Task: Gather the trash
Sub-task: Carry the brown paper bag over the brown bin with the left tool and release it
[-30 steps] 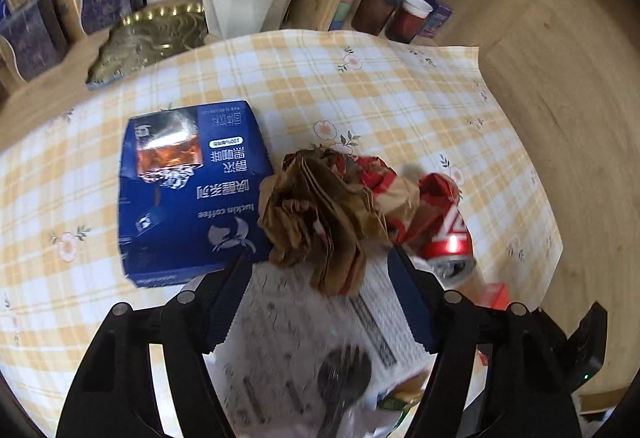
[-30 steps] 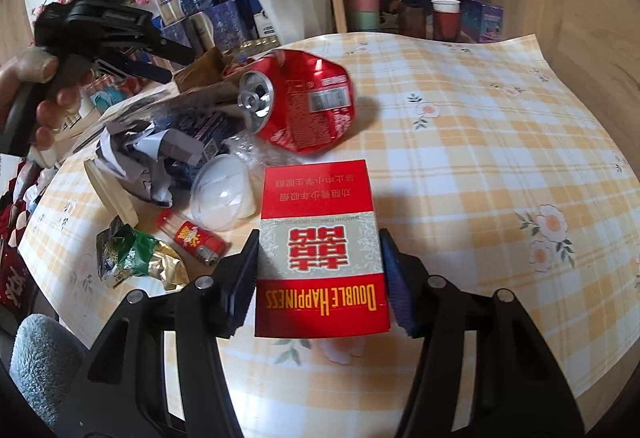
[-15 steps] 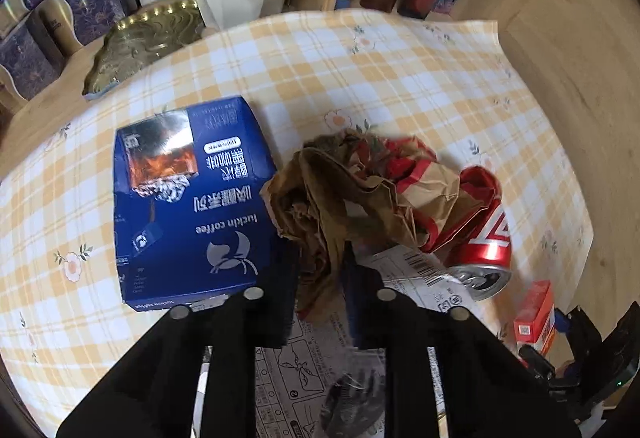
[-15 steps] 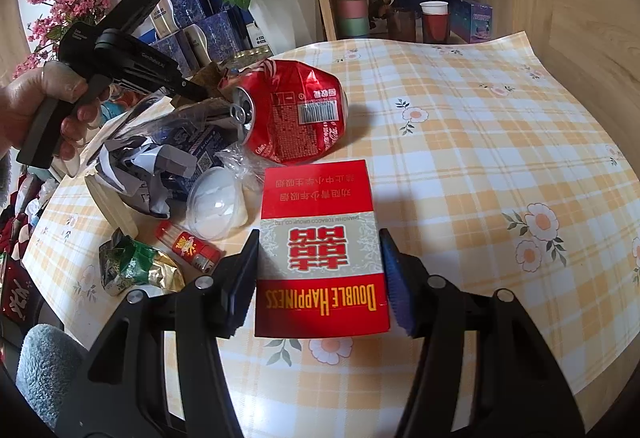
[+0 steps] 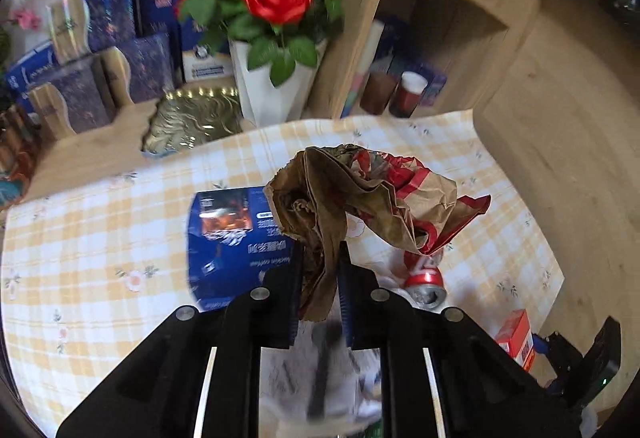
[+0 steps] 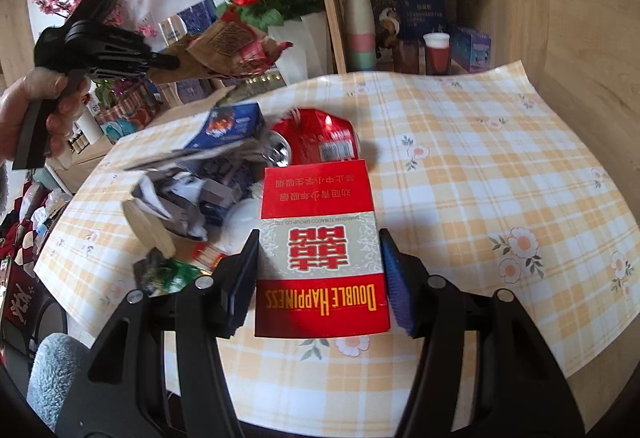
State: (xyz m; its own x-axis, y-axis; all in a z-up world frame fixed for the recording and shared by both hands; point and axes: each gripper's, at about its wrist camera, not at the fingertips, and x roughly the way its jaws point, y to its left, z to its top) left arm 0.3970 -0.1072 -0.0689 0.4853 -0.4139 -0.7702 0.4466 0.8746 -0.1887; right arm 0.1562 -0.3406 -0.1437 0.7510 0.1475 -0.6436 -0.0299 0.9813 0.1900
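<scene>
My left gripper (image 5: 320, 270) is shut on a crumpled brown and red paper bag (image 5: 360, 198) and holds it well above the table; the bag also shows in the right wrist view (image 6: 228, 50). My right gripper (image 6: 320, 262) is shut on a red Double Happiness cigarette box (image 6: 320, 238), held just above the table near its front edge. A crushed red can (image 6: 320, 142), a blue coffee box (image 5: 228, 234) and crumpled printed paper (image 6: 180, 194) lie on the checked tablecloth (image 6: 480, 178).
A clear plastic lid (image 6: 240, 222), a small red lighter (image 6: 206, 250) and a green foil wrapper (image 6: 168, 274) lie at the heap's near side. A white vase of red roses (image 5: 272, 86), a gold tray (image 5: 192, 118), boxes and shelf cups (image 6: 360, 30) stand behind the table.
My left gripper closed on the paper bag and lifted it high off the heap. The right gripper stayed shut on the cigarette box and shifted only slightly.
</scene>
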